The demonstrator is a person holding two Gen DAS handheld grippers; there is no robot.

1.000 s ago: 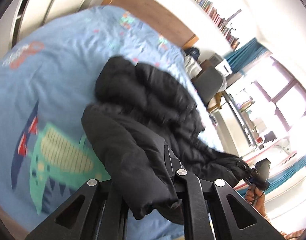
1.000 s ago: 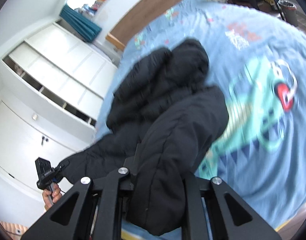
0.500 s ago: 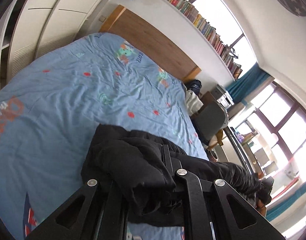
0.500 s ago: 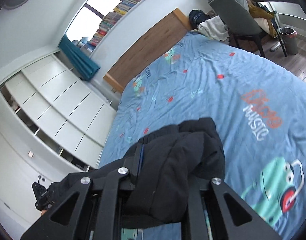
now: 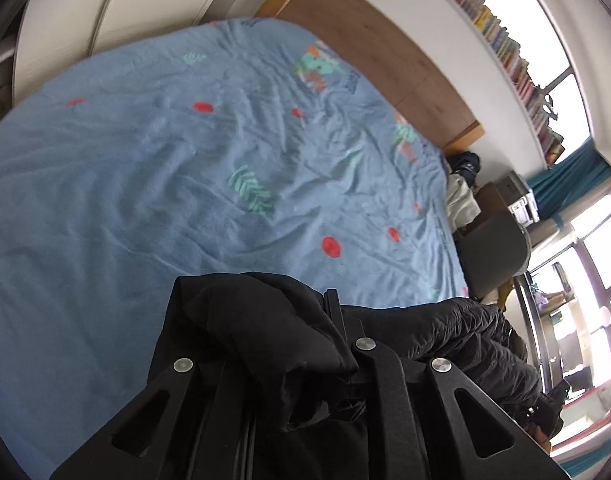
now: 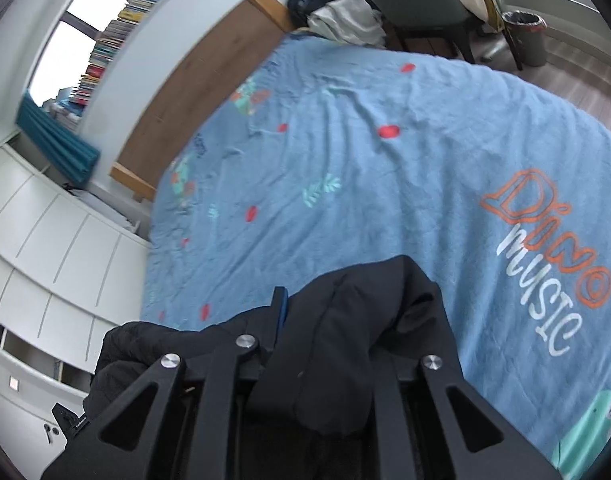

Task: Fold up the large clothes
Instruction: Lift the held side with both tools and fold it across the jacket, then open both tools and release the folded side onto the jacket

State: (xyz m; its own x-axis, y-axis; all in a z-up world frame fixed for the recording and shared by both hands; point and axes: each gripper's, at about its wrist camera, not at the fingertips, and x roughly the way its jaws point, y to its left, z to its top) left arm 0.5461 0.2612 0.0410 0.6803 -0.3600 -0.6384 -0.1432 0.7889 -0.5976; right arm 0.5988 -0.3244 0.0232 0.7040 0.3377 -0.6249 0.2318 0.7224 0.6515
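A black puffer jacket (image 5: 245, 320) is bunched low in the left wrist view, over a blue dinosaur-print bedspread (image 5: 145, 160). My left gripper (image 5: 305, 320) pinches a fold of it, and its jaws are opening slightly with the fabric still between them. One finger (image 5: 331, 304) shows and cloth hides the other. In the right wrist view my right gripper (image 6: 325, 320) is shut on another fold of the jacket (image 6: 365, 340), above the bedspread (image 6: 385, 200). The jacket stretches between both grippers. Each view catches the other gripper at its edge.
A wooden headboard (image 5: 385, 60) stands at the far end of the bed, under a long shelf of books (image 5: 505, 28). White wardrobes (image 6: 45, 240) line one side. A grey chair (image 6: 409, 0), piled clothes (image 6: 345, 20) and a bin (image 6: 525, 36) stand on the other.
Both grippers have carried the jacket's edge forward over its own body towards the headboard. The spread jacket has dropped out of view, and open bedspread now fills both views.
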